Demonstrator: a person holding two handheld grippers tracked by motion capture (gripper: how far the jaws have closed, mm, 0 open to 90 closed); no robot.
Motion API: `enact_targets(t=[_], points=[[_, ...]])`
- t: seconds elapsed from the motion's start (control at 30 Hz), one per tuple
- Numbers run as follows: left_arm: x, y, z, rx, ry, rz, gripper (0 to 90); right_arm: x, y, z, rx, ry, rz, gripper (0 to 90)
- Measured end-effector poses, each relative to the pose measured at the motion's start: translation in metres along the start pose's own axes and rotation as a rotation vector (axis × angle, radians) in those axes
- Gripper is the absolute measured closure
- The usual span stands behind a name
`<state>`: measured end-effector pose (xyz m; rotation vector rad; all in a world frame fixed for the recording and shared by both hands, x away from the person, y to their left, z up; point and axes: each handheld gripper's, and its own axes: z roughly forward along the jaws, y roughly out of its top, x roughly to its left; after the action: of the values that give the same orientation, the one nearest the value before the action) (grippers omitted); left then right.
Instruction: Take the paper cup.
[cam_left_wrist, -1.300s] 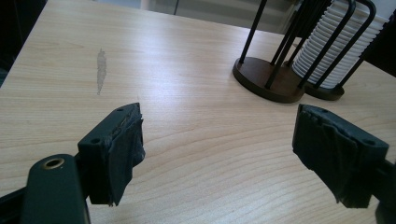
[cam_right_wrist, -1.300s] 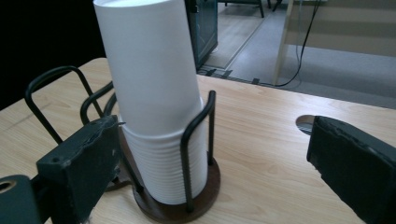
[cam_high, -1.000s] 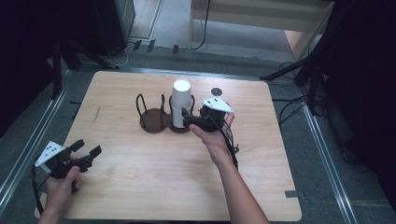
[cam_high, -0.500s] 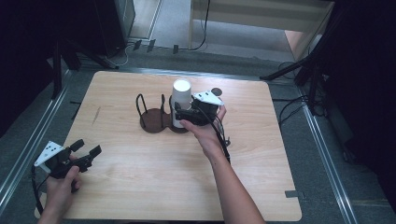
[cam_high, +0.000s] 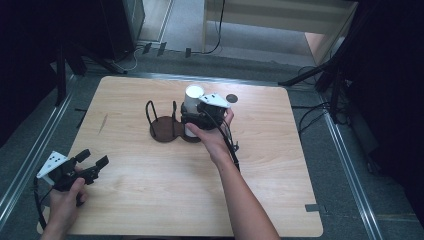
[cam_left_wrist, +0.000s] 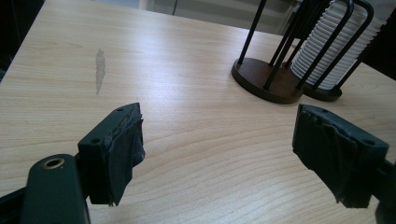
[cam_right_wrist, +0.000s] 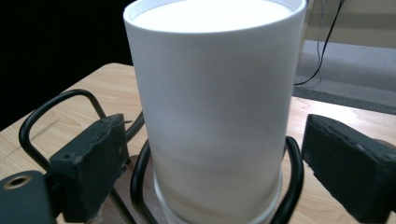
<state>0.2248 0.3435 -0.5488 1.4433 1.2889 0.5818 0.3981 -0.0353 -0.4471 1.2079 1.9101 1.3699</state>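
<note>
The right gripper (cam_high: 192, 119) has its jaws closing in around the white cup stack (cam_right_wrist: 212, 107) standing in the wire holder (cam_high: 167, 127) mid-worktop, pads not yet touching, so next comes a firm squeeze and straight lift, while the left gripper (cam_left_wrist: 224, 144) rests open, empty.

Around the work: a desk and floor clutter

A pale wooden desk (cam_high: 150, 200) bears a grey smear (cam_left_wrist: 100, 70) and a small dark disc (cam_high: 231, 98); black cables (cam_high: 217, 30) trail over the grey floor (cam_high: 185, 25) beyond it.
</note>
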Motion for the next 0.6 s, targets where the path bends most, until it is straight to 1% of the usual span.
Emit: enact_targets(t=[0.03, 0.1, 0.27, 0.37, 0.4, 0.47, 0.53, 0.6], points=[[0.0, 0.0, 0.0, 0.0, -0.001, 0.0, 16.7, 0.001, 0.001, 0.002, -0.013, 0.006, 0.001, 12.7], [0.0, 0.0, 0.0, 0.0, -0.002, 0.0, 16.7, 0.002, 0.001, 0.003, -0.017, 0.005, -0.006, 12.7], [0.0, 0.0, 0.0, 0.001, -0.002, -0.002, 16.7, 0.004, 0.002, 0.009, -0.003, -0.013, -0.013, 13.7], [0.0, 0.0, 0.0, 0.0, -0.002, -0.001, 16.7, 0.007, 0.003, 0.013, 0.001, -0.034, -0.029, 20.2], [0.0, 0.0, 0.0, 0.0, -0.002, -0.001, 16.7, 0.007, 0.003, 0.013, 0.001, -0.034, -0.029, 20.2], [0.0, 0.0, 0.0, 0.0, -0.002, -0.002, 16.8, 0.008, 0.004, 0.013, -0.01, -0.046, -0.025, 24.8], [0.0, 0.0, 0.0, 0.001, -0.002, -0.002, 16.8, 0.008, 0.004, 0.012, -0.015, -0.049, -0.024, 25.3], [0.0, 0.0, 0.0, 0.001, -0.003, -0.001, 16.8, 0.008, 0.005, 0.012, -0.019, -0.048, -0.034, 25.8]])
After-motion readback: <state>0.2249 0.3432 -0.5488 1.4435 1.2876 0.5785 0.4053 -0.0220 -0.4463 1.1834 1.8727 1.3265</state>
